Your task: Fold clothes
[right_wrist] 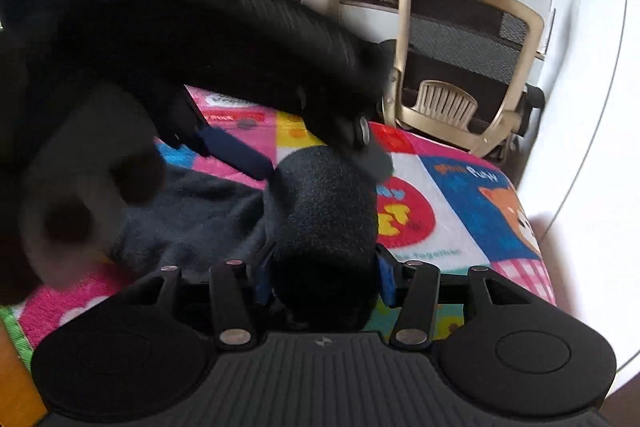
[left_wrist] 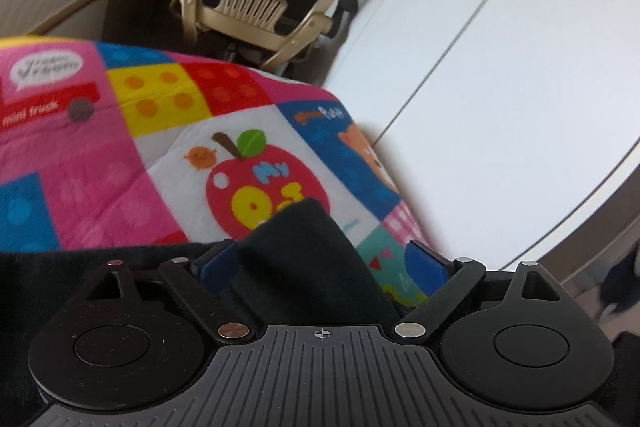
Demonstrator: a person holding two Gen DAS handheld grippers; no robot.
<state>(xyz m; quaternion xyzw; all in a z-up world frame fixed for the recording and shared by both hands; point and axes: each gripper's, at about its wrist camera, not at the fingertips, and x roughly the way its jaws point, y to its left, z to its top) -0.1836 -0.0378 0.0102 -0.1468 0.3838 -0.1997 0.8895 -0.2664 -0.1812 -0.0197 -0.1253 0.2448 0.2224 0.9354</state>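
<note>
The dark garment (right_wrist: 192, 215) lies rumpled on a bright patchwork play mat (left_wrist: 120, 163) printed with an apple, a truck and a fox. One thick fold of it rises straight up between the right gripper (right_wrist: 324, 275) fingers, whose blue pads press on either side of the bunched cloth; the jaws stand about half closed on it. The rest of the cloth spreads away to the left of that gripper, flat on the mat.

In the left wrist view, a fold of the same garment (left_wrist: 304, 259) stands between the left gripper (left_wrist: 320, 263) fingers, nearer the left pad (left_wrist: 212, 263). The right pad stands apart from the cloth, with mat showing between; the jaws are spread wide and clamp nothing. From the right wrist view this gripper hangs just above and ahead of the held fold.

Beyond the mat's far edge stands a beige-framed mesh office chair (right_wrist: 464, 67), with a white wall to the right and a shelf and desk clutter behind.
</note>
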